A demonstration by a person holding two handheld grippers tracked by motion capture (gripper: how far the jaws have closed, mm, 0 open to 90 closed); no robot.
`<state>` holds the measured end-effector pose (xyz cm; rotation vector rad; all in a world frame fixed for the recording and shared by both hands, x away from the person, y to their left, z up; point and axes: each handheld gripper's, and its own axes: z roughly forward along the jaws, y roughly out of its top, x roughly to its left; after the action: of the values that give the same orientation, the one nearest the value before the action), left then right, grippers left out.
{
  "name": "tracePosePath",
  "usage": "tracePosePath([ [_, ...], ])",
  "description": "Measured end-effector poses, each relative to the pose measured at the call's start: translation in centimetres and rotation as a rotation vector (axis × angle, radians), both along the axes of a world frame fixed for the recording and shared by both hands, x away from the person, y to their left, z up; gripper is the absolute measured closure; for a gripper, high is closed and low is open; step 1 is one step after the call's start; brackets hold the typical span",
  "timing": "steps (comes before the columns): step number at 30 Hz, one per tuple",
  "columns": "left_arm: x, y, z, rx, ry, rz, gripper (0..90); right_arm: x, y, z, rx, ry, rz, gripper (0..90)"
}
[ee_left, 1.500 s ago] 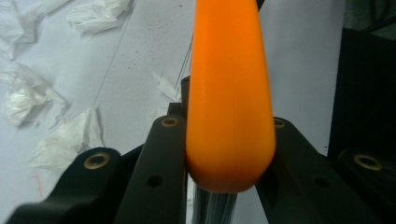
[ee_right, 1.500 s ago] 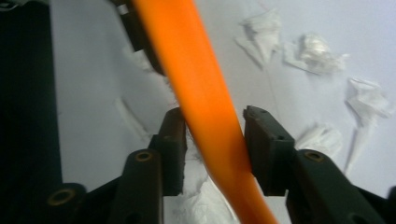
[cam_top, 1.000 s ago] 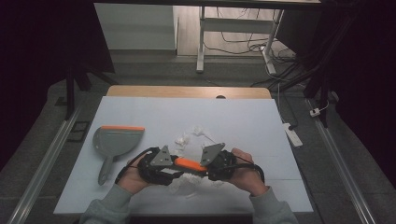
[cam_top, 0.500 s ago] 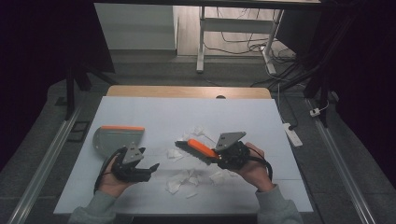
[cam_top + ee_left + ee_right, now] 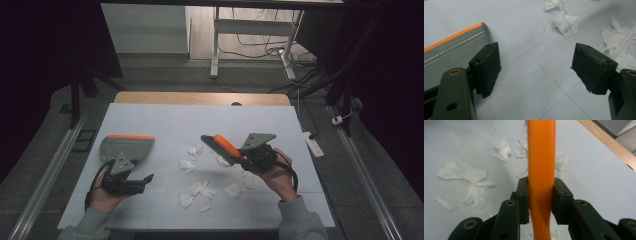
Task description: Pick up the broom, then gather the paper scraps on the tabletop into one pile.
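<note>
One second ago both grippers met at the front centre of the table over the brush [image 5: 223, 145]. Since then the left gripper [image 5: 148, 178] has let go, opened, and moved left, beside the dustpan [image 5: 126, 146]. The right gripper [image 5: 239, 156] has shifted right, still clamped on the brush's orange handle, raising it.

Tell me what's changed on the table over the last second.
The left tongs let go of the brush, moved left toward the dustpan and now sit open beside it. The right tongs, shut on the brush's orange handle, carried it slightly right and up. The dustpan and the torn paper scraps stayed put.
</note>
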<state>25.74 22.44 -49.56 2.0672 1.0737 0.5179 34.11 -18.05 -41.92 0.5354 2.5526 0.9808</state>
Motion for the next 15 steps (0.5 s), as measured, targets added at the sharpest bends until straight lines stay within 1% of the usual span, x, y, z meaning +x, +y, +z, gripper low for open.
tracePosePath([
  [1,0.0,0.0,0.0,0.001,0.001,0.0,23.8,0.2,-0.3,-0.1,0.001,0.0,-0.016,70.4],
  [4,0.0,-0.1,-0.2,0.002,0.006,0.001,23.8,0.3,-0.5,-0.1,0.001,0.005,-0.028,70.4],
  [6,0.0,-0.1,-0.2,0.006,0.006,-0.002,23.7,0.6,-0.8,-0.2,0.008,0.01,-0.047,70.4],
  [8,-0.1,-0.1,-0.1,0.01,0.003,-0.003,23.7,0.6,-0.9,-0.2,0.003,0.012,-0.049,70.4],
  [11,0.0,-0.1,-0.2,0.01,0.003,0.005,23.6,0.9,-1.2,-0.1,0.011,0.014,-0.062,70.4],
  [14,0.2,0.0,-0.3,0.011,0.01,0.004,23.6,1.4,-1.8,0.1,0.018,0.01,-0.078,70.4],
  [15,0.3,0.0,-0.4,0.011,0.013,0.004,23.6,1.9,-2.3,0.1,0.026,0.015,-0.096,70.3],
])
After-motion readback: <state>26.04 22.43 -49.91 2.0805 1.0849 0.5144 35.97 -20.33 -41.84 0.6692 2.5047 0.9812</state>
